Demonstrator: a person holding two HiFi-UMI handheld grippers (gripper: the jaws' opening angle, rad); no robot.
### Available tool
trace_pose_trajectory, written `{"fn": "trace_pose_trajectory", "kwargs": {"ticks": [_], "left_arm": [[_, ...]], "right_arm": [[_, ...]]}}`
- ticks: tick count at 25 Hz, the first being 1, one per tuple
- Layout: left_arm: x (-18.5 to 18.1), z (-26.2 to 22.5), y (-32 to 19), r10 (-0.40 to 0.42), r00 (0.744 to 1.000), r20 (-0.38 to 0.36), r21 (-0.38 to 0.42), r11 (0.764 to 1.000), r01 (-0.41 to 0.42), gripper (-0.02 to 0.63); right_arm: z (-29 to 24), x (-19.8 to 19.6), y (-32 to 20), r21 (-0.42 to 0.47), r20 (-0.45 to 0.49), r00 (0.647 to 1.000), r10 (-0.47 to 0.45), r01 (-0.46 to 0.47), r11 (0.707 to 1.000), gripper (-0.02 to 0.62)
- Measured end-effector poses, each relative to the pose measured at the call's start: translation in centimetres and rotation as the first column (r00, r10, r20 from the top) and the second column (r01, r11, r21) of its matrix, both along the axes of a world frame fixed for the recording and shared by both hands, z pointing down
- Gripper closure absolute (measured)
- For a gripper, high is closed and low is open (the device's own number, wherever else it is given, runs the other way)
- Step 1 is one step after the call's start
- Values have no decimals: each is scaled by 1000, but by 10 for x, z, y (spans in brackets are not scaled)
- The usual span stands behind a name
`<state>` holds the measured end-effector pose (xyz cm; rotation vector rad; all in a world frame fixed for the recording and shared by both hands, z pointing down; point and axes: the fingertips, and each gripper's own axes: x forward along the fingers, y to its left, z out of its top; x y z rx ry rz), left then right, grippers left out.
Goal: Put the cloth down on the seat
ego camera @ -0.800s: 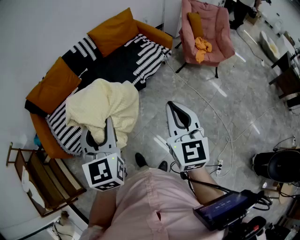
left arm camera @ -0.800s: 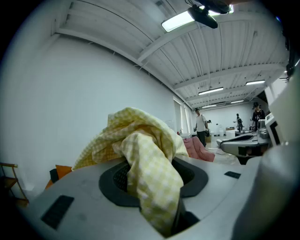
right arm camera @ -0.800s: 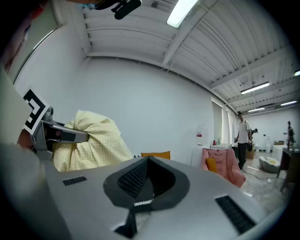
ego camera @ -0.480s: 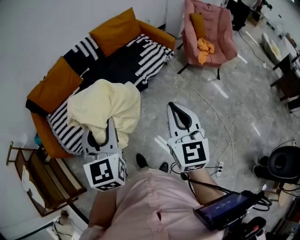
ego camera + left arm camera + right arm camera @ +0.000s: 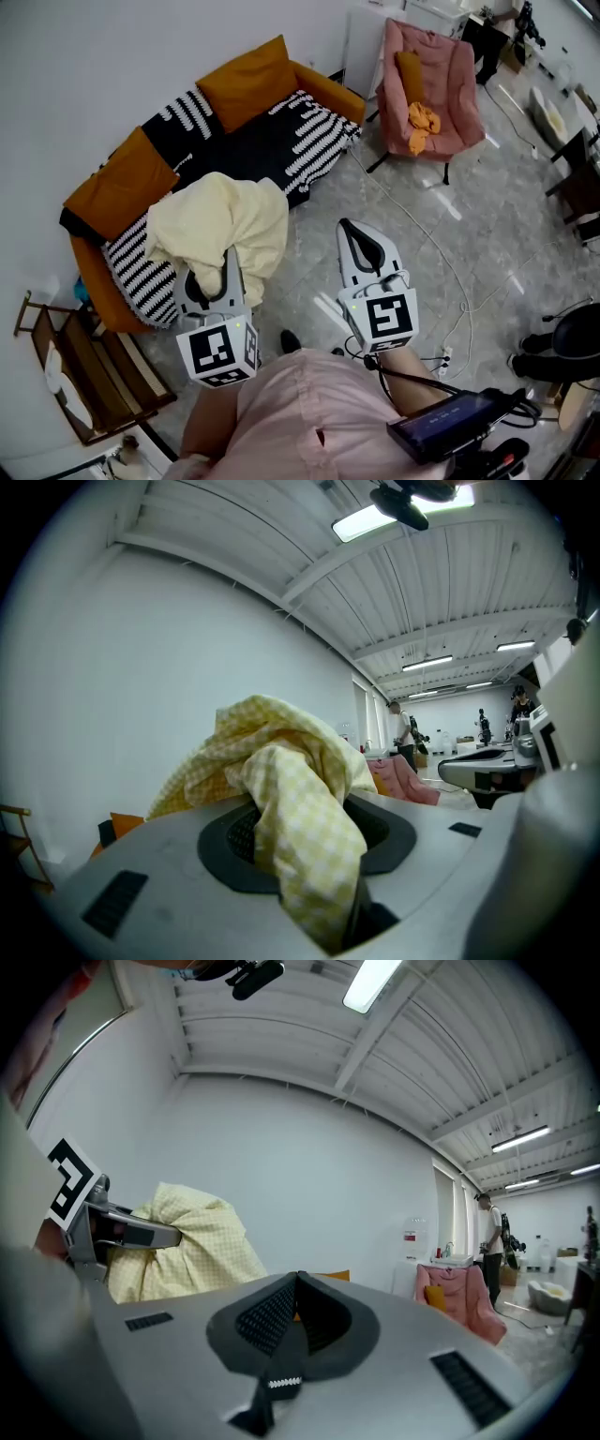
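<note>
My left gripper (image 5: 212, 274) is shut on a pale yellow checked cloth (image 5: 217, 225), which hangs bunched over the front edge of the sofa seat (image 5: 253, 141). In the left gripper view the cloth (image 5: 295, 799) is pinched between the jaws and drapes over them. My right gripper (image 5: 361, 239) is shut with nothing in it, held over the floor to the right of the cloth. From the right gripper view the cloth (image 5: 187, 1241) and the left gripper (image 5: 103, 1227) show at the left. The sofa has a black and white striped cover and orange cushions (image 5: 253, 80).
A pink armchair (image 5: 431, 80) with an orange cloth (image 5: 424, 119) on it stands at the back right. A cable (image 5: 441, 262) runs across the grey floor. A wooden rack (image 5: 66, 366) stands left of the sofa. Dark furniture (image 5: 577, 159) lines the right edge.
Both grippers and the cloth have shifted slightly down and right in the head view as the view moved. The cloth stays held in the left gripper.
</note>
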<state>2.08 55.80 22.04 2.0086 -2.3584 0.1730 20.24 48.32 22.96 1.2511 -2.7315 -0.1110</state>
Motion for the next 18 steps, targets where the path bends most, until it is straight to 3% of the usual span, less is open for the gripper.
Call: {"fn": "trace_pose_trajectory", "kwargs": {"ticks": [9, 18], "left_arm": [[-38, 3, -18, 30, 999, -10, 7, 1000, -30, 433], [-56, 24, -49, 46, 998, -43, -32, 998, -47, 433]], "right_arm": [[-2, -47, -19, -17, 15, 1000, 1, -1, 1000, 594], [17, -51, -42, -55, -23, 999, 45, -46, 997, 594]]}}
